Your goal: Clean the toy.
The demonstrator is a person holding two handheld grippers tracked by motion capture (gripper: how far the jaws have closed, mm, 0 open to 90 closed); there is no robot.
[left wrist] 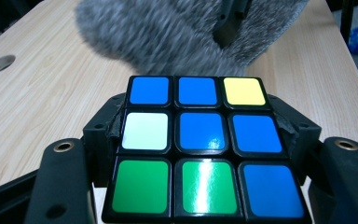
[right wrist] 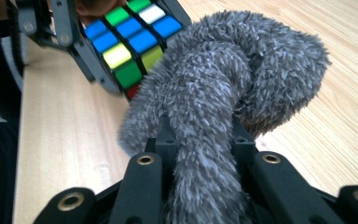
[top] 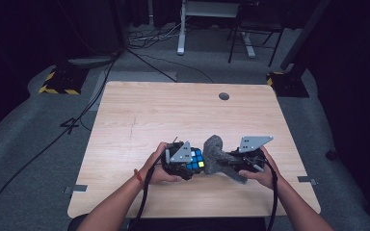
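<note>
Over the near middle of the light wooden bench [top: 139, 110], the left gripper [top: 189, 162] has its jaws clenched on a multicoloured puzzle cube [left wrist: 200, 140] (mostly blue face up). The right gripper [top: 236, 162] grasps a fuzzy grey cloth [right wrist: 214, 102], whose far end touches the cube.

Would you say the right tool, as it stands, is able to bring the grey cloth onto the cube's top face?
Probably yes: the right tool grips the fuzzy cloth, which already hangs beside the cube, whose top face is uncovered.
</note>
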